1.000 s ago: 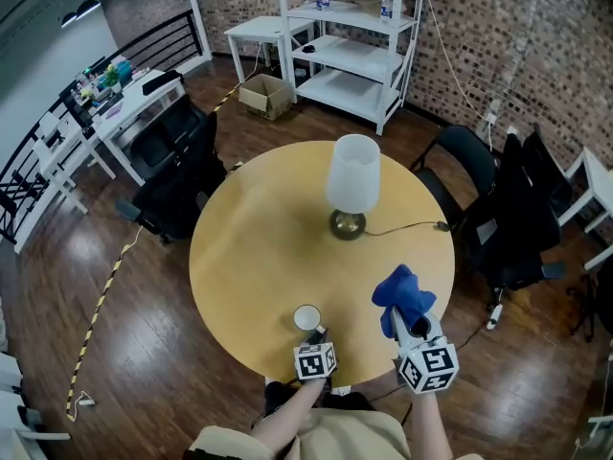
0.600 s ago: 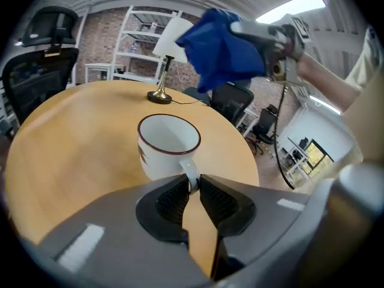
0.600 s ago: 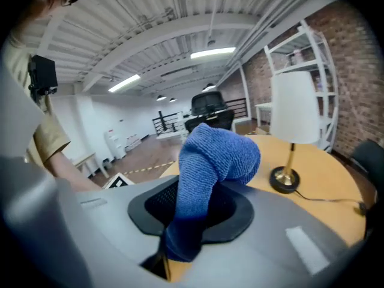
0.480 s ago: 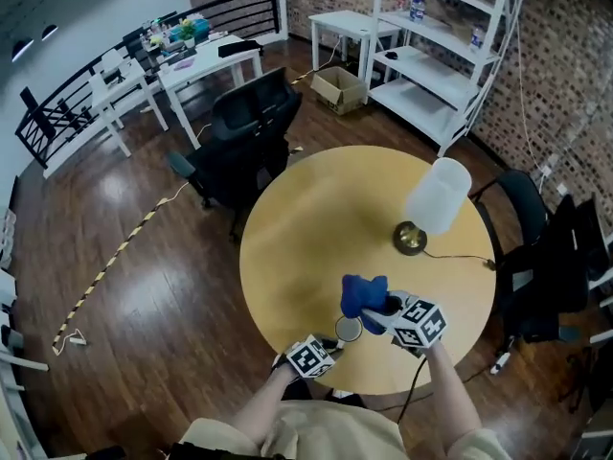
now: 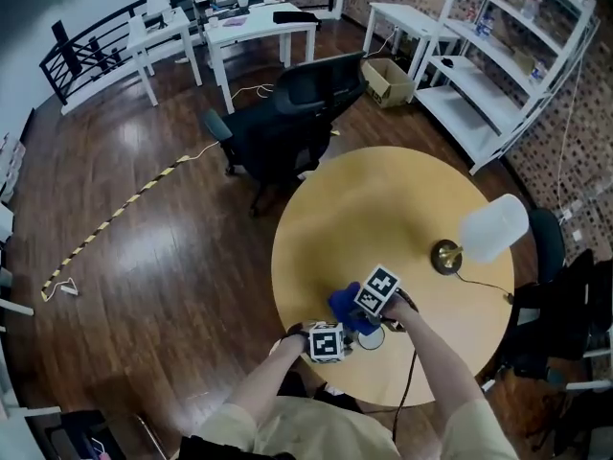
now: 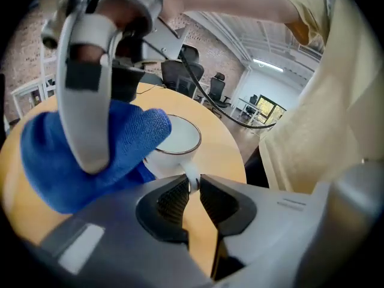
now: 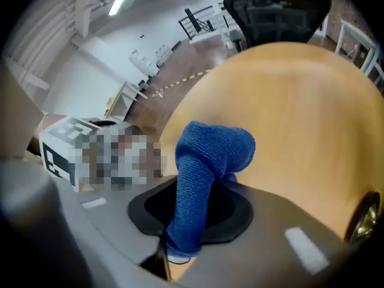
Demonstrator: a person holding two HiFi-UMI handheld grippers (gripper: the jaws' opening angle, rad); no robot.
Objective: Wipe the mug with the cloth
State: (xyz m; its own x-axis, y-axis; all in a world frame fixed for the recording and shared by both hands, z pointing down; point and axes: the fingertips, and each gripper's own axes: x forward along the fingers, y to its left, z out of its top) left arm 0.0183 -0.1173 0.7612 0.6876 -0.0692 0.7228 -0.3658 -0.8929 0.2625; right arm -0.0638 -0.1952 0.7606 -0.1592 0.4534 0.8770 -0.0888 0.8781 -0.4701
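The mug stands upright on the table close to its near edge, well apart from the lamp at the right edge. The left gripper has its jaws clenched on the mug's handle, pinching it close to the body. The right gripper is clamped on the cloth, which rises from between its jaws as a thick, free wad. In the left gripper view that wad lies against the mug's outer wall and rim. The mug looks like glazed ceramic: stiff, smooth and breakable. It is probably light enough to pivot about the thin handle when the cloth pushes sideways, so the handle grip seems right but needs to stay firm. The cloth is soft and limp and should mould to the wall. Gripping it by a bunched fold, as here, leaves enough loose to rub with.
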